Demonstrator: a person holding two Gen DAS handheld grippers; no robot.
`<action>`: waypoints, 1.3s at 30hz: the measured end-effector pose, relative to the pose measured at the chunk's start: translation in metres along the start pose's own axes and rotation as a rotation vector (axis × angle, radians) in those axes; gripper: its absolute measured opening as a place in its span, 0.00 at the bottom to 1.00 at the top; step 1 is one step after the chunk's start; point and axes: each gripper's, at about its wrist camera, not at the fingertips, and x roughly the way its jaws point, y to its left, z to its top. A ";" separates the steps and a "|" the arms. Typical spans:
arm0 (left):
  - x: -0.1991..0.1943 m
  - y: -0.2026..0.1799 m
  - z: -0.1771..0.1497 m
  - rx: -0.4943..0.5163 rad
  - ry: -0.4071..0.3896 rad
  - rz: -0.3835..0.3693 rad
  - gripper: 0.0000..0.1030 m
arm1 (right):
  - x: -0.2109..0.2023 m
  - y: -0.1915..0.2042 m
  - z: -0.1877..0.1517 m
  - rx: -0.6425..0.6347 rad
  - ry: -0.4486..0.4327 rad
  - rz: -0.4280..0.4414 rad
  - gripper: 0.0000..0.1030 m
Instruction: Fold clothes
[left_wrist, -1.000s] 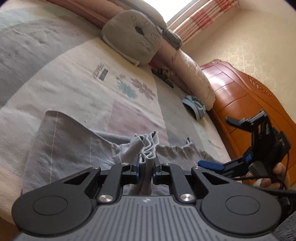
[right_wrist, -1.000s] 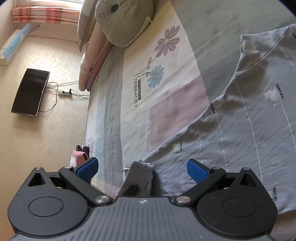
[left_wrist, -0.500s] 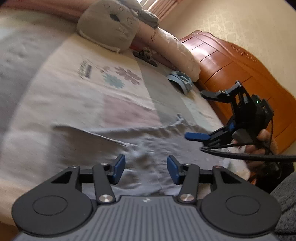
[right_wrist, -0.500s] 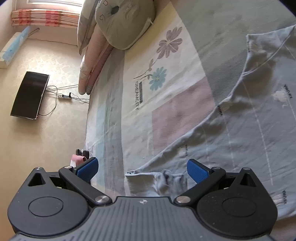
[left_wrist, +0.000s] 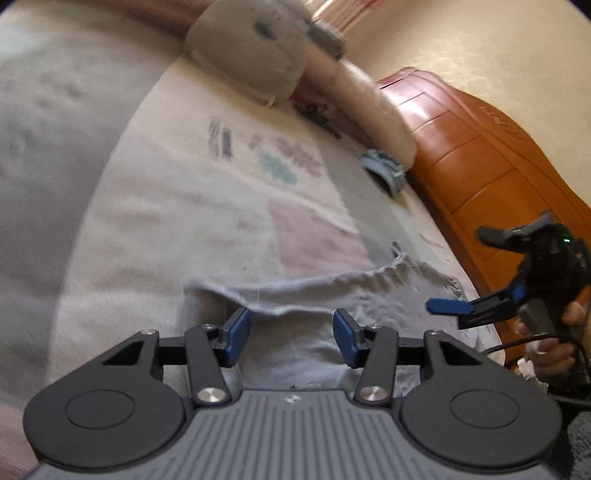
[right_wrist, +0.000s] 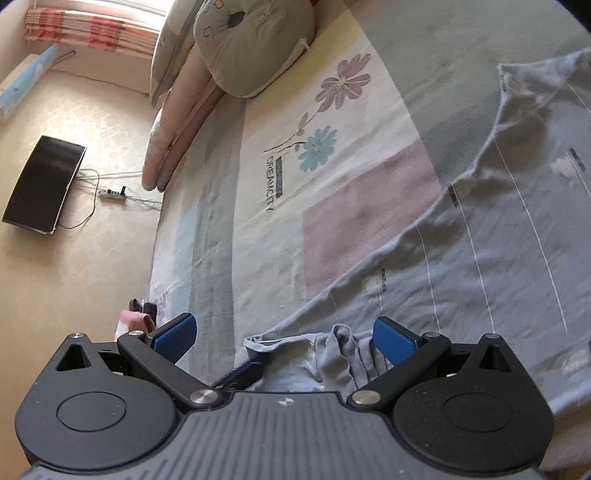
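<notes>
Both my left gripper (left_wrist: 291, 338) and right gripper (right_wrist: 284, 341) gape empty; grey garment (right_wrist: 480, 266) lies just ahead, bunched edge nearest right.

I count one grey garment (right_wrist: 480, 266), one cat-face cushion (right_wrist: 251, 40), one television (right_wrist: 42, 184), one power strip (right_wrist: 110, 194) and two grippers: left gripper (left_wrist: 291, 338), right gripper (right_wrist: 284, 338).

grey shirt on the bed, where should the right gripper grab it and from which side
Take the bunched corner of the grey shirt lying between the open right gripper. It stands up in ridges while the rest lies flat on the bedsheet, so the pads can close on it. Come straight ahead and down from the near edge. The left gripper is open, holding nothing.
</notes>
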 end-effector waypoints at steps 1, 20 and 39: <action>-0.001 0.003 0.001 0.015 0.002 0.009 0.52 | 0.001 0.001 -0.003 0.004 -0.008 -0.002 1.00; 0.011 0.017 0.003 0.012 0.070 0.007 0.60 | 0.085 0.048 -0.072 -0.604 0.231 -0.010 1.00; -0.003 -0.055 -0.006 0.090 0.033 0.228 0.67 | 0.048 0.036 -0.060 -0.782 0.217 -0.080 1.00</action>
